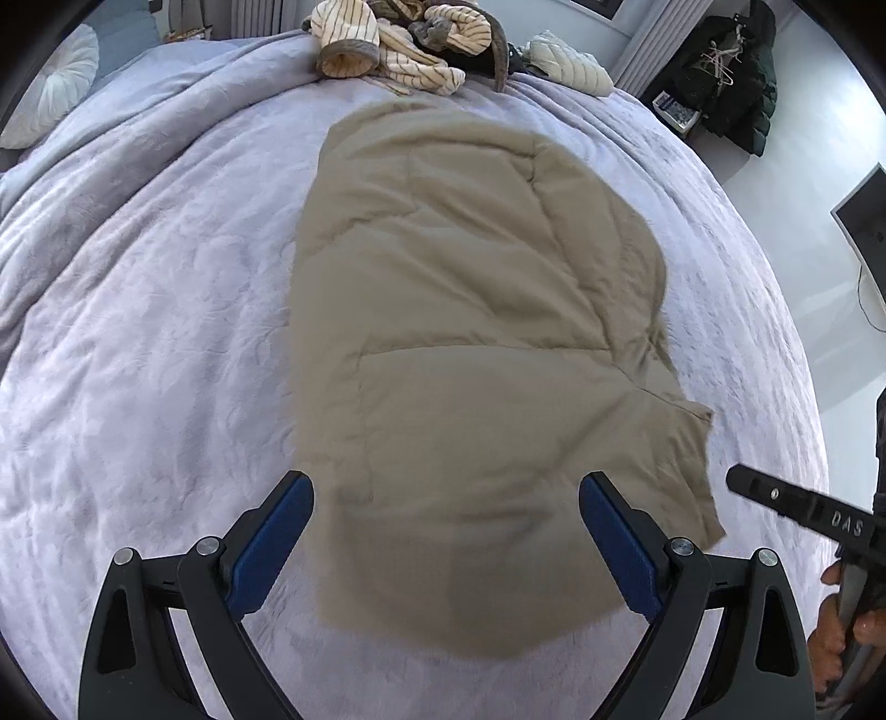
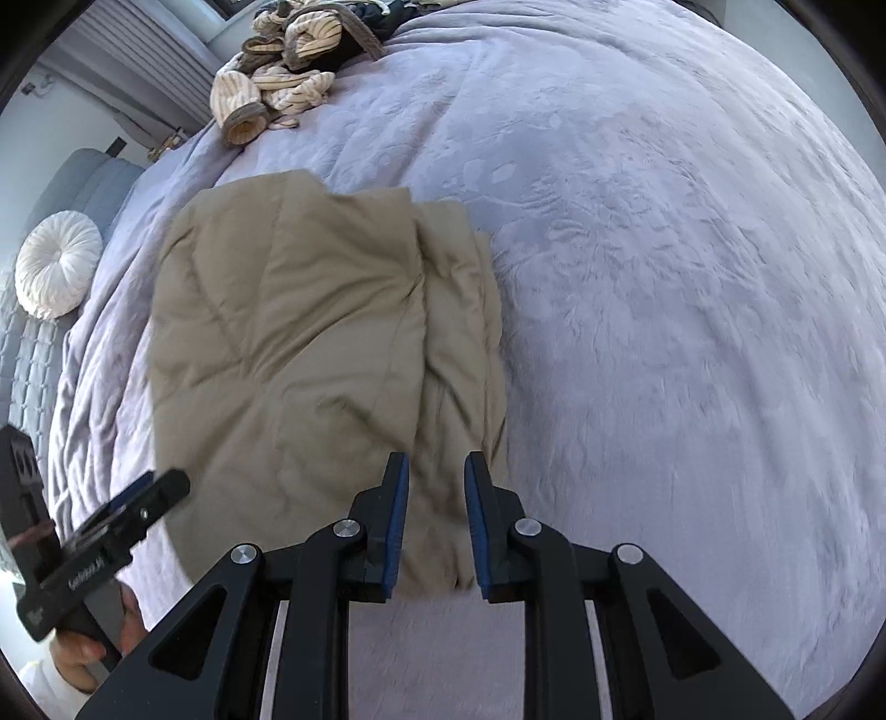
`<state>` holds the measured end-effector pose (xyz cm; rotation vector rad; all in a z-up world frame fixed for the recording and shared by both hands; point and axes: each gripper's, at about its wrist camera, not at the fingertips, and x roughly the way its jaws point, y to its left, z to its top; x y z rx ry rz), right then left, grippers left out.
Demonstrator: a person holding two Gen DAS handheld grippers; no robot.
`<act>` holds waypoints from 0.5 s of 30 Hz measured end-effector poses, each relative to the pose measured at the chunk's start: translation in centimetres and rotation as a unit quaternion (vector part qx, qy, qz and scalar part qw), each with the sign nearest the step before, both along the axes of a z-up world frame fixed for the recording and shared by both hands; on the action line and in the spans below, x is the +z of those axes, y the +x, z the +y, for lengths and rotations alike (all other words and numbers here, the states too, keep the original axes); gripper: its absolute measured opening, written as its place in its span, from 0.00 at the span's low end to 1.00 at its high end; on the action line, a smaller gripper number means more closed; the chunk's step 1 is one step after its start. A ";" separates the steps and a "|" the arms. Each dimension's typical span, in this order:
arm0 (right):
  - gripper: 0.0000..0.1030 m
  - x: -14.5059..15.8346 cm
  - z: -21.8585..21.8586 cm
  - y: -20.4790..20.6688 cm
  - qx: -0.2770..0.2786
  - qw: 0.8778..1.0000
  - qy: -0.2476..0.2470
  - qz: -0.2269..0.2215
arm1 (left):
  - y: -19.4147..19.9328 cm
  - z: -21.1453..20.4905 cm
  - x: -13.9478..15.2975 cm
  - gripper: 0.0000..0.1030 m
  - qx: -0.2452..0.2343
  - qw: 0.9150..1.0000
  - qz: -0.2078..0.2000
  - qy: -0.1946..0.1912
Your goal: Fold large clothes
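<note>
A tan padded garment (image 1: 470,343) lies folded flat on the lavender bed cover (image 1: 155,332). It also shows in the right wrist view (image 2: 310,343), with a folded strip along its right side. My left gripper (image 1: 446,498) is open wide and empty, hovering above the garment's near end. My right gripper (image 2: 436,471) is partly open and empty, above the garment's near right edge. Part of the right gripper (image 1: 797,509) shows at the right of the left wrist view, and part of the left gripper (image 2: 111,526) shows at the left of the right wrist view.
A heap of cream striped clothes (image 1: 387,50) lies at the far end of the bed cover (image 2: 664,277), also visible in the right wrist view (image 2: 282,77). A round white cushion (image 2: 58,271) rests near the headboard. Dark coats (image 1: 731,77) hang beyond the bed.
</note>
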<state>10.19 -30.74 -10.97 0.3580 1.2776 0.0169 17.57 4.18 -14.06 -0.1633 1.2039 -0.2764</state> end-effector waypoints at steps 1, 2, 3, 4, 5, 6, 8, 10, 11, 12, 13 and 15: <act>0.37 0.4 0.4 -0.6 0.003 1.000 0.002 0.003 | -0.3 0.1 0.5 0.94 -0.001 1.000 0.000 0.001; 0.39 0.7 0.7 -0.9 0.006 1.000 0.004 0.003 | -0.7 0.1 1.1 0.94 -0.004 1.000 0.001 0.006; 0.39 1.1 1.1 -1.3 0.011 1.000 0.005 0.004 | -1.0 0.1 1.6 0.94 -0.007 1.000 -0.002 0.014; 0.39 1.5 1.5 -1.7 0.016 1.000 0.003 0.005 | -1.5 0.0 2.1 0.94 -0.009 1.000 -0.005 0.024; 0.40 1.8 1.9 -2.1 0.020 1.000 0.000 0.005 | -1.9 0.0 2.8 0.94 -0.011 0.999 -0.008 0.030; 0.40 2.2 2.2 -2.4 0.022 1.000 -0.002 0.005 | -2.3 0.0 3.2 0.94 -0.012 0.999 -0.008 0.031; 0.45 3.0 2.8 -3.1 0.024 1.000 0.000 0.005 | -3.1 0.2 4.3 0.94 -0.009 0.999 -0.006 0.032; 0.53 4.1 3.4 -3.6 0.027 1.000 -0.004 -0.001 | -3.9 0.4 5.1 0.94 -0.005 0.999 -0.006 0.034; 0.58 4.6 3.6 -3.8 0.029 1.000 -0.006 -0.005 | -4.4 0.6 5.7 0.94 -0.001 0.999 -0.008 0.036; 0.63 5.1 3.9 -4.0 0.031 0.999 -0.010 -0.008 | -4.7 0.8 6.1 0.95 0.001 0.999 -0.010 0.035; 0.66 5.6 4.2 -4.3 0.033 0.999 -0.013 -0.011 | -5.0 0.9 6.5 0.98 0.003 0.999 -0.011 0.035; 0.77 6.5 4.7 -4.7 0.036 0.999 -0.019 -0.015 | -5.7 1.3 7.4 0.98 0.005 0.999 -0.011 0.037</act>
